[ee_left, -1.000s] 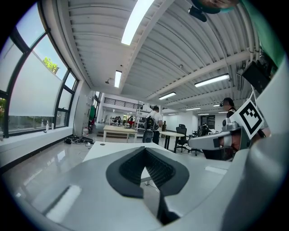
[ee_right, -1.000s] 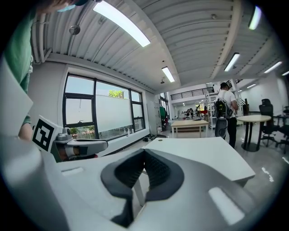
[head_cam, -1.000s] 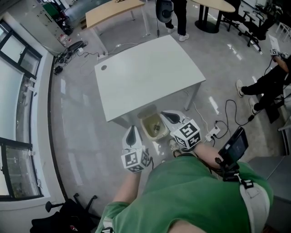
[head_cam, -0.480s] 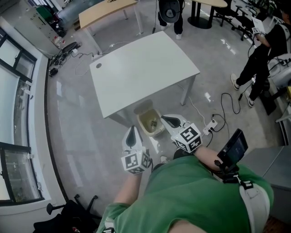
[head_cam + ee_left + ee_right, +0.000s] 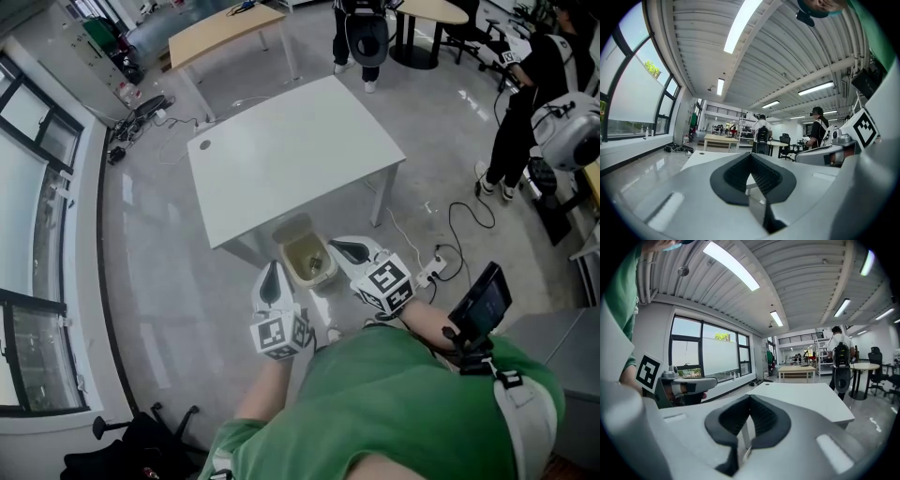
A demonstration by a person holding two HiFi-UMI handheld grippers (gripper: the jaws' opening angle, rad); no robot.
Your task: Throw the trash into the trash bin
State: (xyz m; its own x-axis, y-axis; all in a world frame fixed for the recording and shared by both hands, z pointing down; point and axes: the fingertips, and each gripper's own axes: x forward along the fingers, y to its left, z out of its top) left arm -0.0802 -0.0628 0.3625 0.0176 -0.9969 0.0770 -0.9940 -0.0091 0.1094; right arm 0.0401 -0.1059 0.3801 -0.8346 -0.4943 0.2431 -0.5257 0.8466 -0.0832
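Observation:
A beige trash bin [image 5: 305, 255] stands open on the floor at the near edge of the white table [image 5: 295, 150], with a small dark scrap at its bottom. My left gripper [image 5: 273, 272] hangs just left of the bin, shut and empty. My right gripper [image 5: 339, 247] sits just right of the bin's rim, also shut with nothing in it. In the left gripper view the closed black pads [image 5: 761, 178] point level toward the table [image 5: 701, 157]. The right gripper view shows its pads [image 5: 761, 420] pressed together before the table [image 5: 811, 397].
A table leg [image 5: 380, 202] stands right of the bin. Cables and a power strip [image 5: 436, 272] lie on the floor at the right. People stand at the back [image 5: 366, 37] and at the right [image 5: 525, 103]. A wooden table [image 5: 225, 23] is behind, windows [image 5: 37, 234] at the left.
The view has shifted a little, and the table and bin sit slightly further left. Both grippers stay shut beside the bin. A standing person has come into view at the right.

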